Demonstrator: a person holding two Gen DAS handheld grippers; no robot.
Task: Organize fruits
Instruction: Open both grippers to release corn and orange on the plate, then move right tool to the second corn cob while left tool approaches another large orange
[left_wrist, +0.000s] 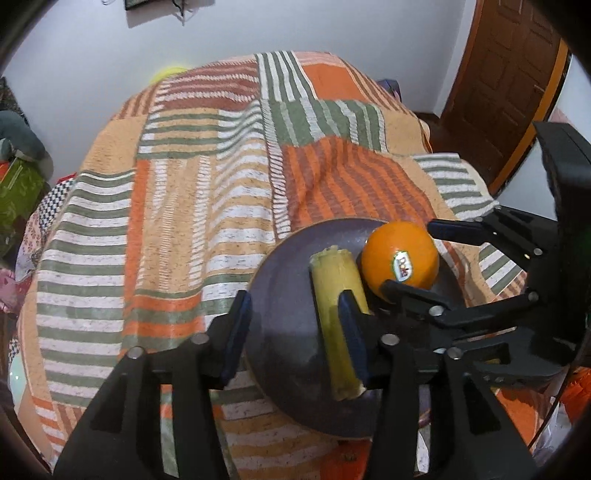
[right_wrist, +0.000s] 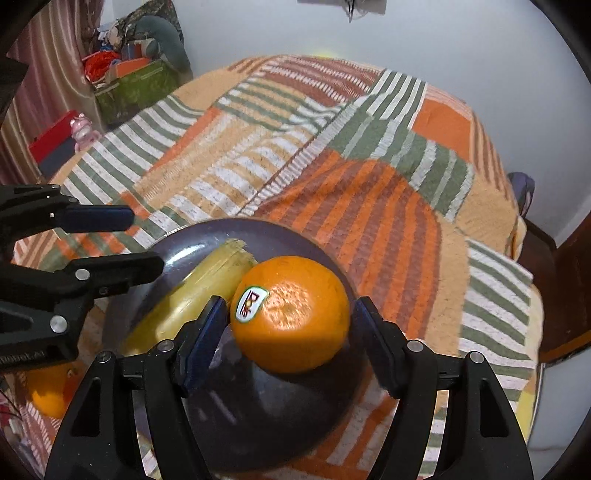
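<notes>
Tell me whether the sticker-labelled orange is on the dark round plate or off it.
On it. The sticker-labelled orange rests on the dark round plate, touching the yellow-green stalk piece.

White wall (left_wrist: 332, 26) behind. Big bed (left_wrist: 207, 192) with a striped cover (right_wrist: 369, 192) in orange, green and white. Brown wood door (left_wrist: 506, 85) at the right in the left view. Green box (right_wrist: 129, 88) full of stuff in the corner. Pink curtain (right_wrist: 48, 85) beside it. Small pink toy (right_wrist: 82, 129) near a red box (right_wrist: 51, 142). Soft, even light.
</notes>
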